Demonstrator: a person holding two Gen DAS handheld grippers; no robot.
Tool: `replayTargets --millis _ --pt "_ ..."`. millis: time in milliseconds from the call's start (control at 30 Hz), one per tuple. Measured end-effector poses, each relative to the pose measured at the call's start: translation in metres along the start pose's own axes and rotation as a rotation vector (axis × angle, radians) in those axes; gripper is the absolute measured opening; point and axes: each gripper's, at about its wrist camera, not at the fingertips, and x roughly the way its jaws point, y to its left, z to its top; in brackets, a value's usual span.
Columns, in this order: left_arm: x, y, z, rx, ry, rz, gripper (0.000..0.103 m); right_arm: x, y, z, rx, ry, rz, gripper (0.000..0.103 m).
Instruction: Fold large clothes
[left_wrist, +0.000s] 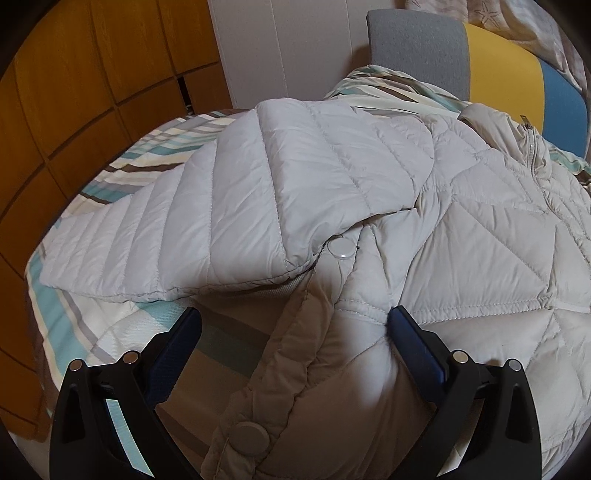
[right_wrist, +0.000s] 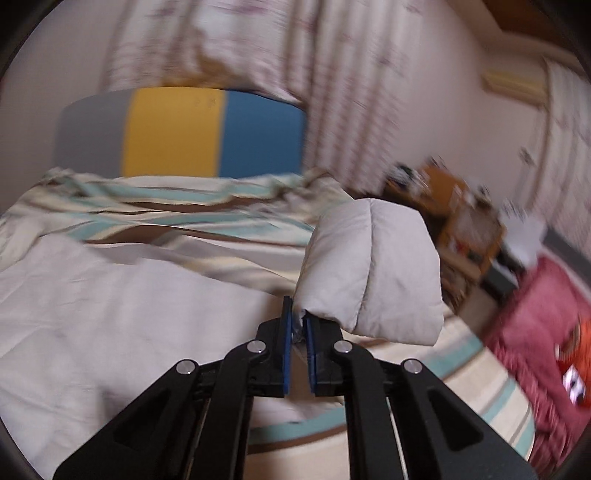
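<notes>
A pale grey quilted down jacket (left_wrist: 424, 229) lies spread on the striped bed cover (left_wrist: 92, 332), with one sleeve (left_wrist: 207, 225) folded across its front. My left gripper (left_wrist: 295, 325) is open, its jaws wide apart, low over the jacket's snap-button placket (left_wrist: 291, 369); the right fingertip (left_wrist: 402, 321) presses into the fabric. My right gripper (right_wrist: 298, 321) is shut on the jacket's other sleeve cuff (right_wrist: 373, 269) and holds it lifted above the bed; the view is blurred with motion. The jacket body (right_wrist: 110, 314) lies below left.
A grey, yellow and blue headboard (right_wrist: 177, 133) stands at the far end of the bed, curtains behind it. A wooden wardrobe (left_wrist: 74, 92) lines the left. A wooden shelf (right_wrist: 458, 221) and a red cloth (right_wrist: 535, 332) sit right of the bed.
</notes>
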Motion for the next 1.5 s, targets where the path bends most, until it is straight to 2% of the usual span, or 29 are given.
replayTargets --millis 200,467,700,900,1033,1200,1267,1333,1400,1500 --pt "-0.001 -0.002 -0.001 -0.001 -0.002 0.001 0.1 -0.026 0.085 0.013 -0.165 -0.073 0.138 0.006" --pt "0.0 0.001 -0.001 -0.021 0.004 -0.025 0.1 -0.058 0.198 -0.001 -0.418 -0.166 0.266 0.006" --pt "0.001 0.003 -0.001 -0.026 0.004 -0.032 0.1 -0.078 0.268 -0.026 -0.499 -0.173 0.415 0.006" --pt "0.002 0.003 -0.001 -0.029 0.005 -0.034 0.1 -0.098 0.319 -0.047 -0.605 -0.218 0.555 0.006" --pt "0.002 0.003 -0.001 -0.027 0.003 -0.031 0.1 -0.101 0.341 -0.065 -0.7 -0.191 0.631 0.006" --pt "0.002 0.003 -0.002 -0.024 0.003 -0.026 0.1 -0.096 0.353 -0.081 -0.785 -0.162 0.66 0.016" --pt "-0.002 0.0 -0.001 -0.014 0.0 -0.009 0.1 -0.096 0.349 -0.077 -0.782 -0.158 0.68 0.028" --pt "-0.009 -0.005 0.003 0.022 0.002 0.021 0.1 -0.1 0.339 -0.07 -0.749 -0.165 0.683 0.059" --pt "-0.021 -0.01 0.009 0.054 -0.025 0.016 0.1 -0.107 0.319 -0.059 -0.689 -0.163 0.726 0.061" --pt "-0.053 -0.021 0.023 0.048 -0.127 -0.042 0.1 -0.113 0.282 -0.043 -0.588 -0.144 0.756 0.061"
